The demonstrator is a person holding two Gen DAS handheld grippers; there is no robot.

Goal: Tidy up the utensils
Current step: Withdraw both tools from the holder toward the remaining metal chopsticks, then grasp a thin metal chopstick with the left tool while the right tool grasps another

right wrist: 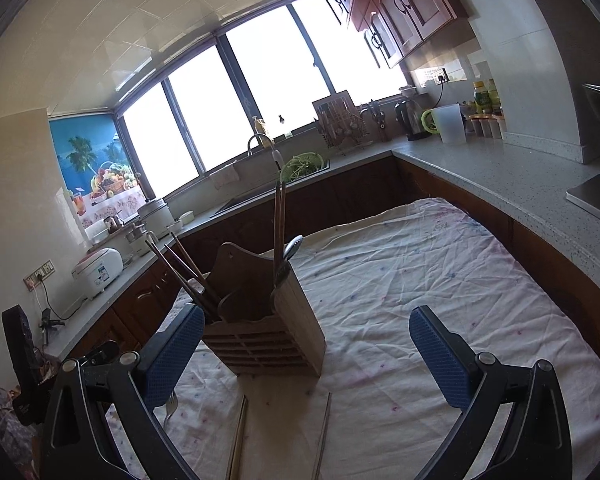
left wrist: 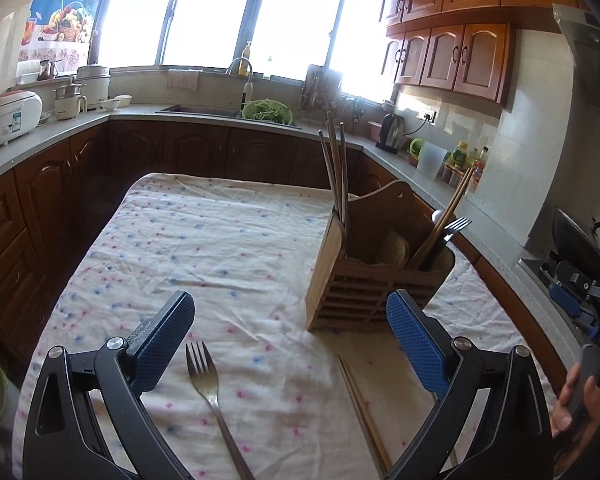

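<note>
A wooden utensil holder (left wrist: 374, 280) stands on the cloth-covered table (left wrist: 220, 240). It holds chopsticks (left wrist: 336, 172), a fork (left wrist: 456, 226) and a spoon. A loose metal fork (left wrist: 208, 384) and a pair of chopsticks (left wrist: 360, 404) lie on the cloth just before my left gripper (left wrist: 290, 340), which is open and empty above them. In the right wrist view the holder (right wrist: 264, 328) stands close ahead, left of centre. My right gripper (right wrist: 306, 356) is open and empty. Loose chopsticks (right wrist: 324, 432) and another one (right wrist: 238, 436) lie below it, with fork tines (right wrist: 171, 404) behind the left finger.
Kitchen counters wrap around the table on three sides. A sink (left wrist: 204, 110) with a green colander (left wrist: 266, 111) sits under the window. A rice cooker (left wrist: 10, 118), kettle (left wrist: 391, 132) and wok (left wrist: 580, 248) stand on the counters.
</note>
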